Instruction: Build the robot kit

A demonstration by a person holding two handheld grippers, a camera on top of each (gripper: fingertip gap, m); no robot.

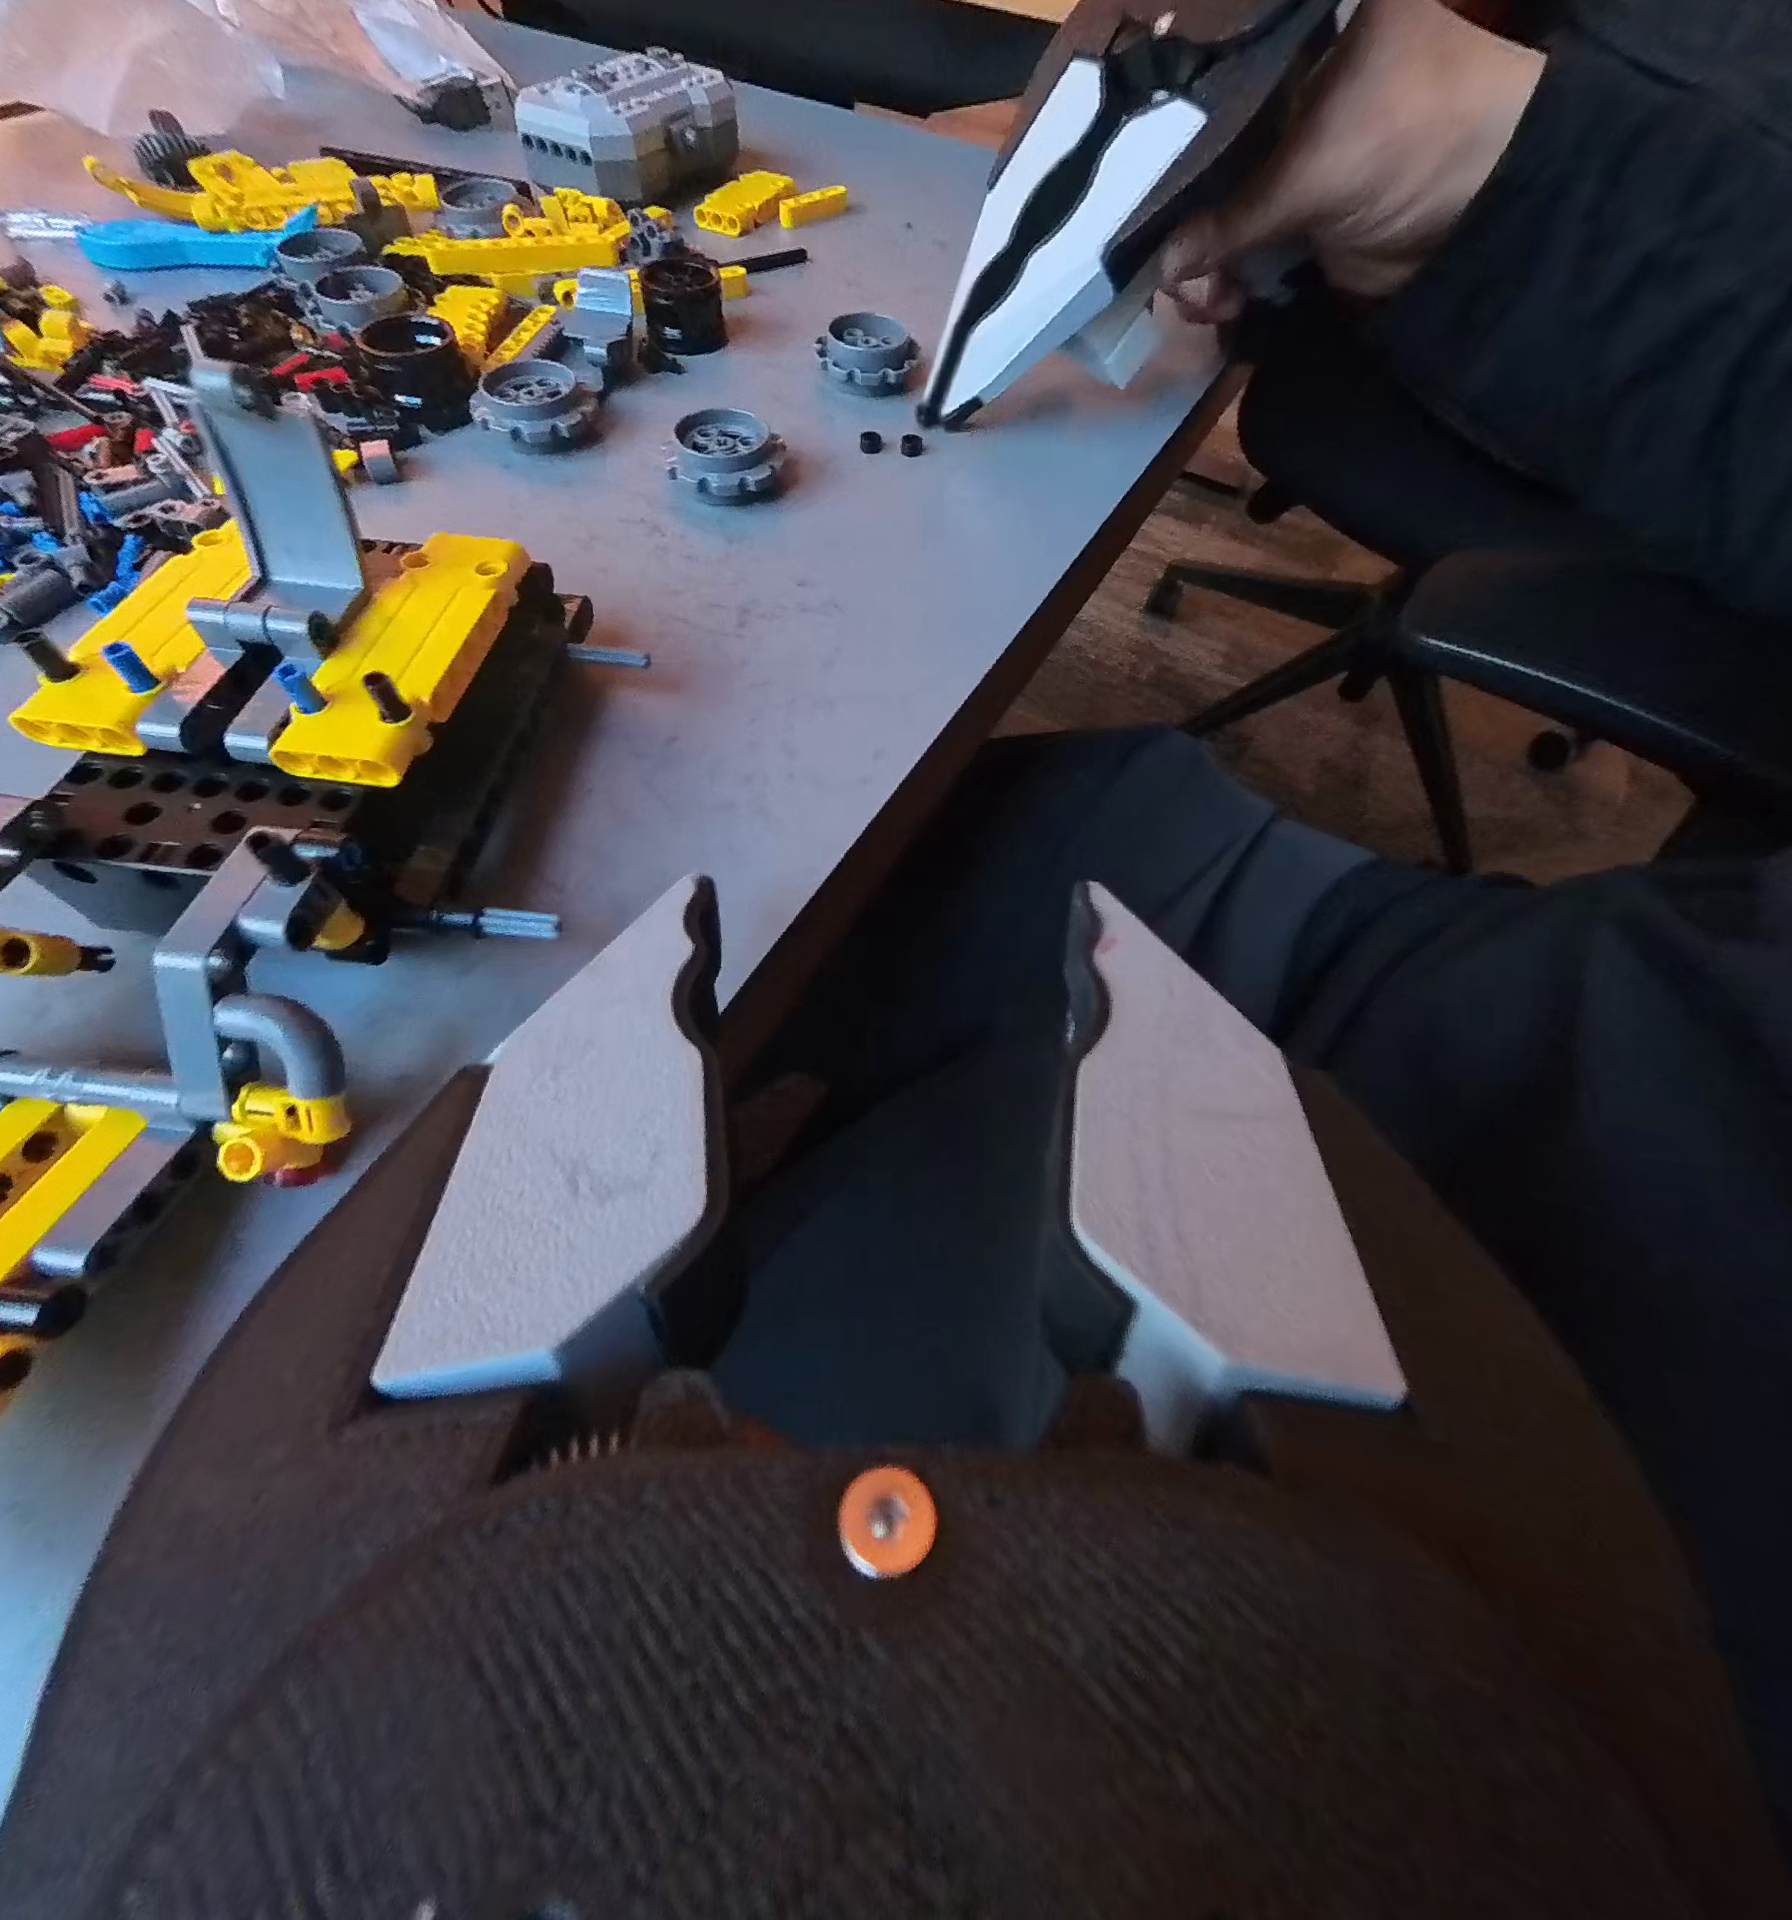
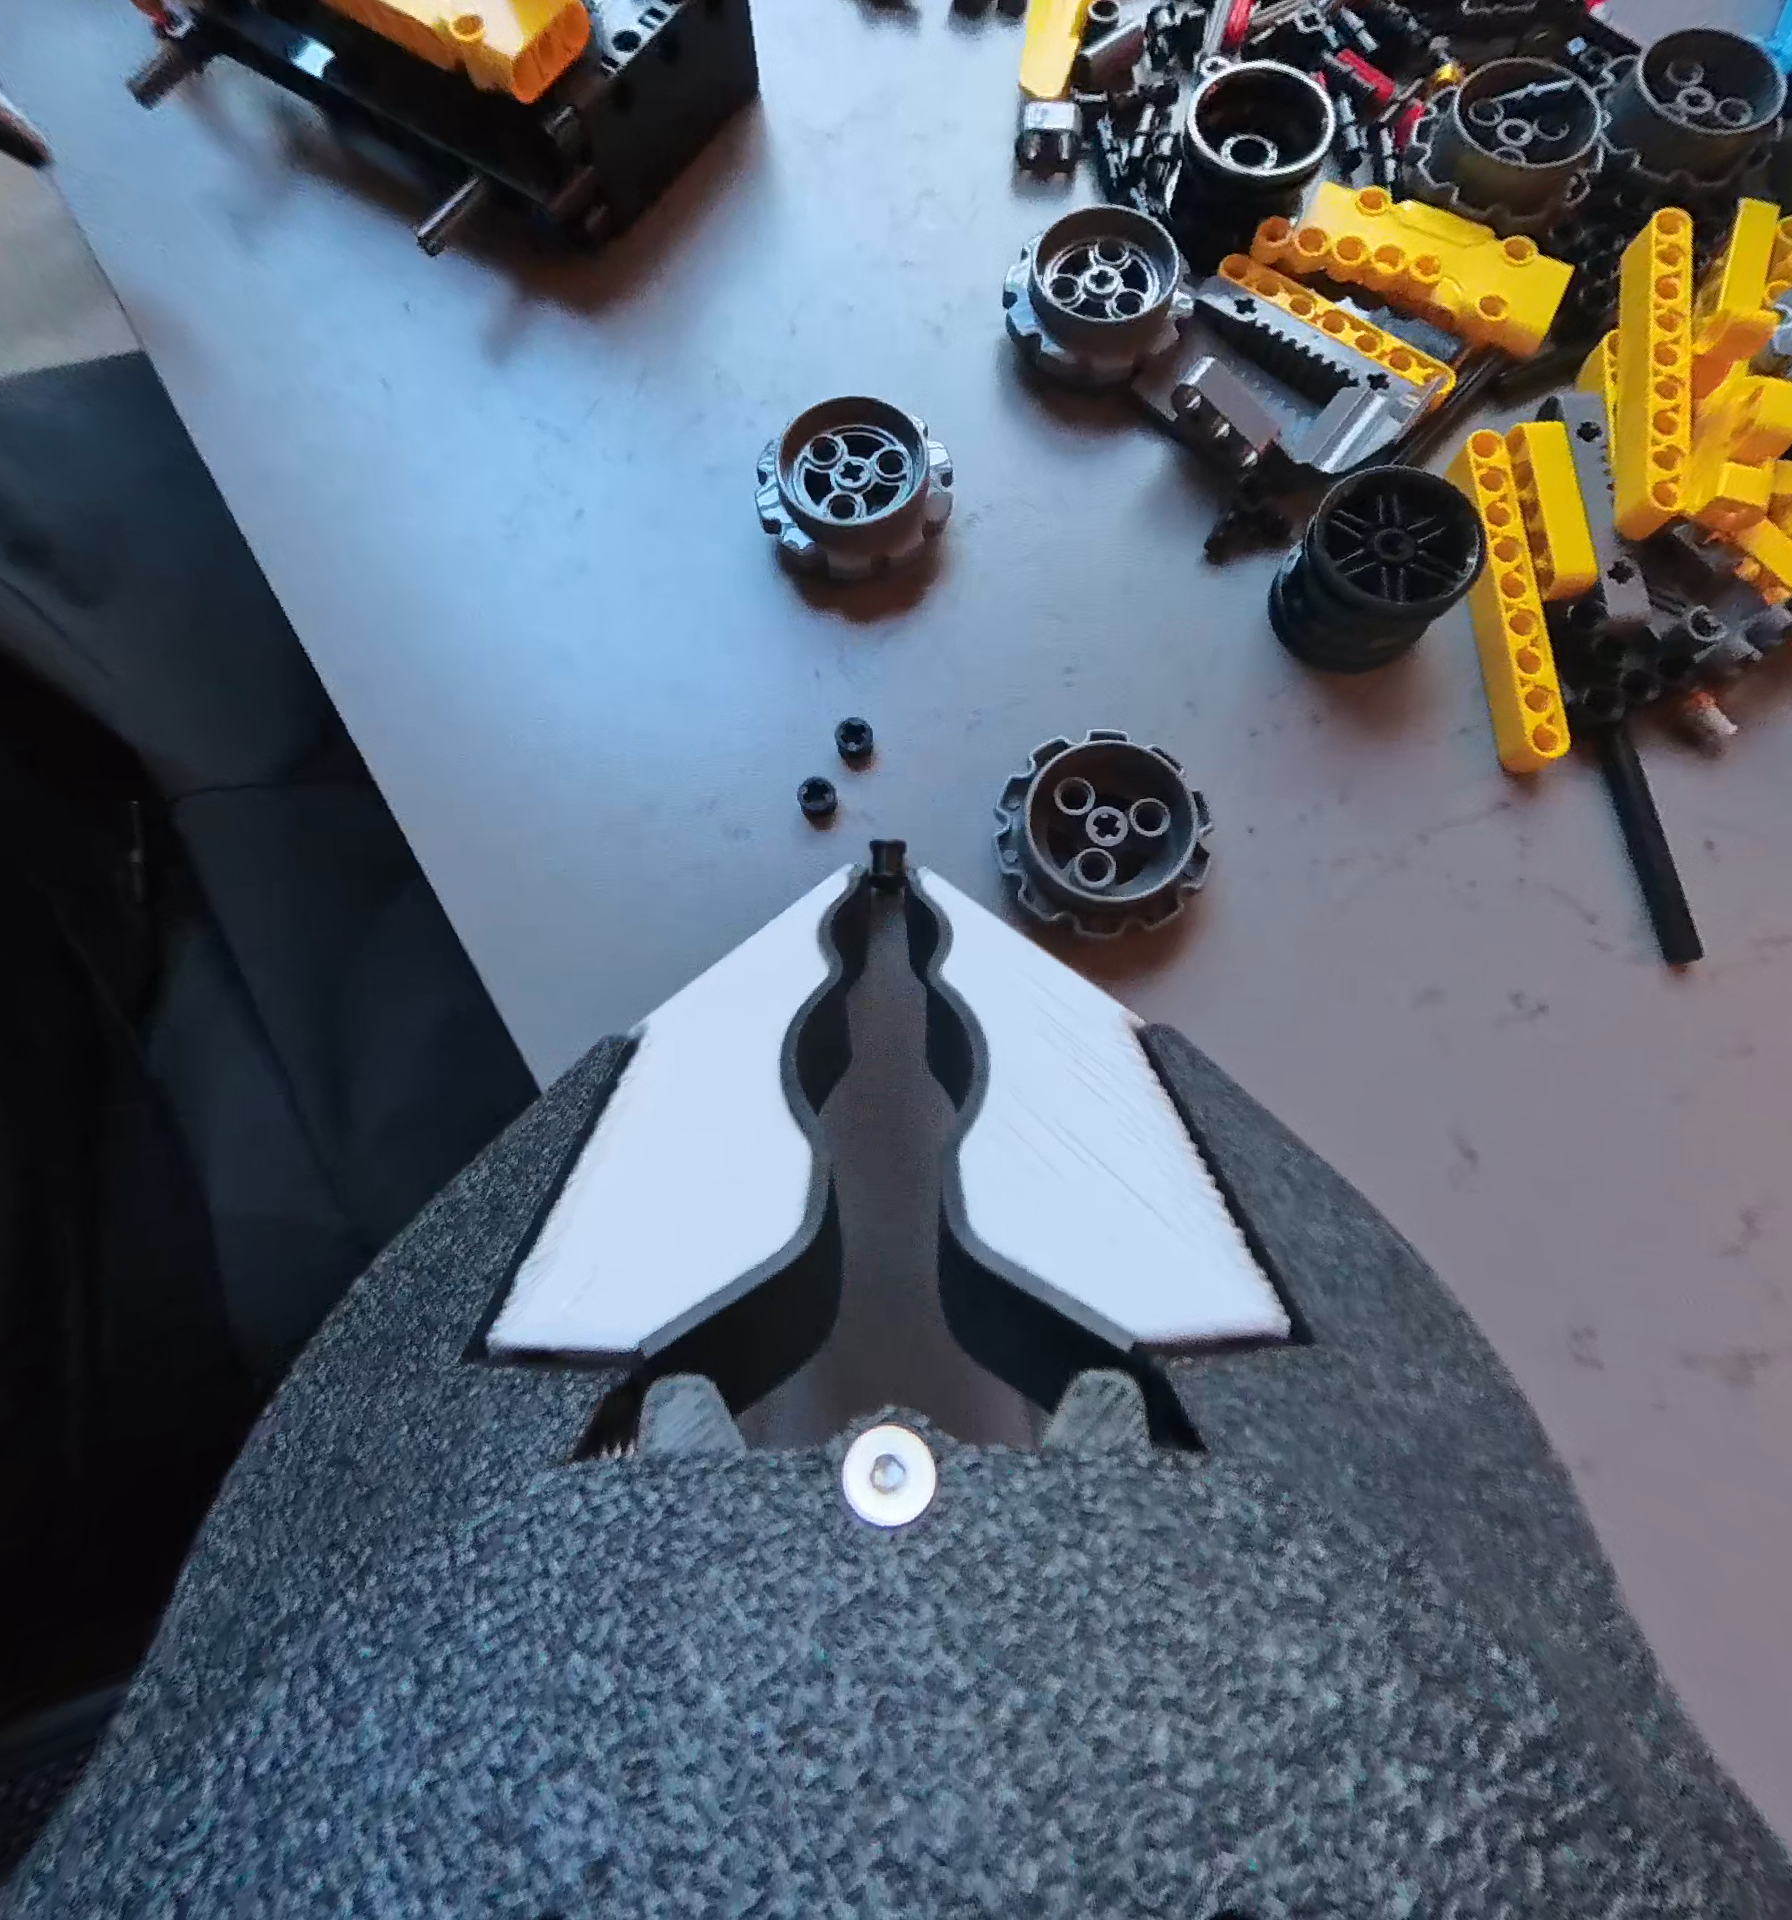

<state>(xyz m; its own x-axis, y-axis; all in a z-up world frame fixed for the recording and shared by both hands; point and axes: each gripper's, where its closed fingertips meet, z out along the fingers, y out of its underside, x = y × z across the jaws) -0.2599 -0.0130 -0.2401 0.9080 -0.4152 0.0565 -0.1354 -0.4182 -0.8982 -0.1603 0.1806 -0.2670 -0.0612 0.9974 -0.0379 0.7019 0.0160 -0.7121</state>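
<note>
My right gripper is shut on a tiny black bush piece at its fingertips, low over the grey table. In the left wrist view the right gripper touches down near the table's edge. Two more small black bushes lie just ahead of it; they also show in the left wrist view. A grey toothed wheel hub sits right of the tips. My left gripper is open and empty, hanging past the table edge over a dark-clothed leg.
A partly built yellow, grey and black model stands left of my left gripper. A heap of loose yellow beams, wheels and pins covers the far table. Two more grey hubs lie apart. An office chair stands beyond the table edge. Across from one pair of fingers to the other is roughly 25 cm.
</note>
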